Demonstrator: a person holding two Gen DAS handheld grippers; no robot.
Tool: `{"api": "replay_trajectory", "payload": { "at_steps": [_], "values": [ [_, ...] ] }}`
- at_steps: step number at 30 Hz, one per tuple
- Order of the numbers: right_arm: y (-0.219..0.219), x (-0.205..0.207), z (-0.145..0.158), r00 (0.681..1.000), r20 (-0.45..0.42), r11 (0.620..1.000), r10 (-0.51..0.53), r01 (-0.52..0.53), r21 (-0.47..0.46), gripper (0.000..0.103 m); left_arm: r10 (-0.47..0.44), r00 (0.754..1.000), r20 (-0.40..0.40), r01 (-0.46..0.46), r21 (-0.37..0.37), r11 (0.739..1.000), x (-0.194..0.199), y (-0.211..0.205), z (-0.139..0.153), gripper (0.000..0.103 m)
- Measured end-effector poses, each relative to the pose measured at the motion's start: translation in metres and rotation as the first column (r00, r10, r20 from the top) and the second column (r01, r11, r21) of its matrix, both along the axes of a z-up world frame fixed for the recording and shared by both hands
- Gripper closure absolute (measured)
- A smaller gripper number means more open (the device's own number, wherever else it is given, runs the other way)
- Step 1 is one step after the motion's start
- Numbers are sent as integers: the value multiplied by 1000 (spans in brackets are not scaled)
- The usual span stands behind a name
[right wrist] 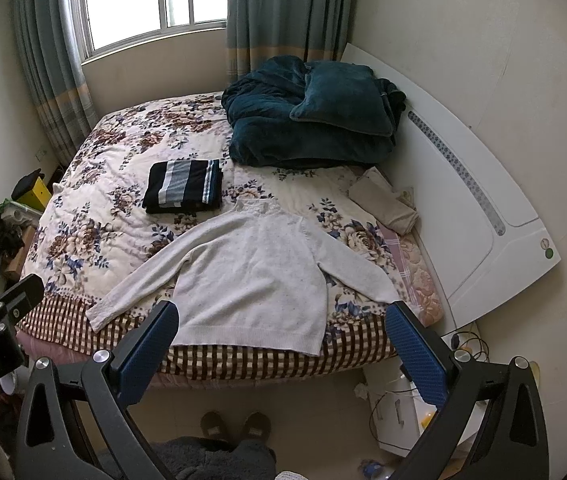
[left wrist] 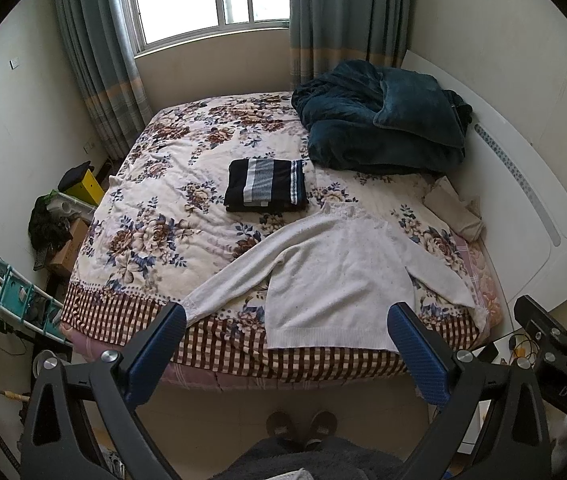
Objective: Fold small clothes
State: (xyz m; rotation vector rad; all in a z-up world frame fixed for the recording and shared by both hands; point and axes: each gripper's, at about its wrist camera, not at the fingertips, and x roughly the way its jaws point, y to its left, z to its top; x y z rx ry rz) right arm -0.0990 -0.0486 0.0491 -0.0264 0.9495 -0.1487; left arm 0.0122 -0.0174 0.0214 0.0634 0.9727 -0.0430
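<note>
White knit lies spread flat at the near edge of the bed in front of you: the sweater, sleeves out to both sides, hem at the checked border. Your left gripper hangs above the hem, its blue pads wide apart and empty. Behind the sweater sits a folded striped garment. Your right gripper hovers over the same hem, spread and empty. Far right, a dark teal blanket is heaped by the headboard.
</note>
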Motion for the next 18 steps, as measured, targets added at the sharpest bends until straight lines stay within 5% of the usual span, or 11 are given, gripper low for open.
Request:
{"api": "replay_trajectory", "payload": {
  "at_steps": [18],
  "values": [
    [0,-1,0,1000,7,1000,-2,2,1,0,1,1000,3,-1,-9,1000,-2,0,3,0]
  ]
}}
